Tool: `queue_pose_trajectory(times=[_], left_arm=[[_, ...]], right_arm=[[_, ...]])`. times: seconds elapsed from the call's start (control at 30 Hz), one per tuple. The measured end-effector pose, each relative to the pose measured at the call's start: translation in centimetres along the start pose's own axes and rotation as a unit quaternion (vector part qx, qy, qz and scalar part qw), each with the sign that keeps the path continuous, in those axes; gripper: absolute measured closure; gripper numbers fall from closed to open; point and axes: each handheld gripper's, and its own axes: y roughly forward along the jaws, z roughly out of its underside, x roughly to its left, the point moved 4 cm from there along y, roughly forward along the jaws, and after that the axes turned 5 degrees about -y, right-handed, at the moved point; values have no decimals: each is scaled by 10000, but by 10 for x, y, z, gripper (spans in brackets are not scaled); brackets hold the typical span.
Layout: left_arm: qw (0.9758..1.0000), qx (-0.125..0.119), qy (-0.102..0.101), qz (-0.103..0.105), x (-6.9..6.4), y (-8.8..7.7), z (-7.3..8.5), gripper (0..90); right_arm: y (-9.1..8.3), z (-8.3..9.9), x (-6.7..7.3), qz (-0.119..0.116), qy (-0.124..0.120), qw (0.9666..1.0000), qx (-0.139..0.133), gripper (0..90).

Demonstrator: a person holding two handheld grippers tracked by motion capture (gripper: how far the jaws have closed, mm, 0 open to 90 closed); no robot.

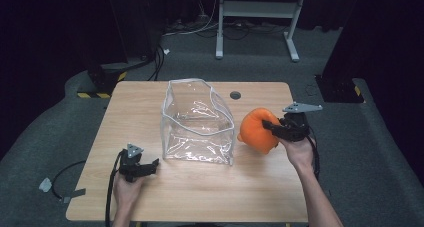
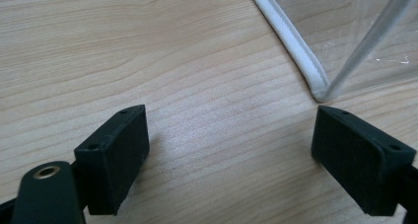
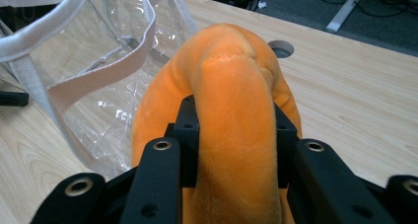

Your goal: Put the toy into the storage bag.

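Observation:
An orange plush toy [image 1: 256,130] hangs just right of a clear plastic bag [image 1: 197,122] that stands open in the middle of the wooden table [image 1: 200,187]. My right gripper [image 1: 272,126] is shut on the toy; in the right gripper view its jaws squeeze a fold of the orange plush toy [image 3: 236,110], with the clear bag [image 3: 98,86] to the left. My left gripper [image 1: 150,166] rests on the table at the bag's front left corner. Its fingers [image 2: 113,157] stand wide apart over bare wood, and the bag's white-trimmed corner [image 2: 308,68] lies just beyond them.
A round cable hole [image 1: 235,95] sits in the table behind the toy. Beyond the far edge are a white desk frame [image 1: 257,12] and cables on the grey floor. A cable [image 1: 65,174] trails off the table's left side.

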Motion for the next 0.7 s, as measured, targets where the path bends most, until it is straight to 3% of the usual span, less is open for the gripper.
queue_pose_trajectory(times=[0.7], left_arm=[[10000,-11,-9,0,0,0,0,146]], right_arm=[[-17,-15,2,17,-25,9999,-124,673]])
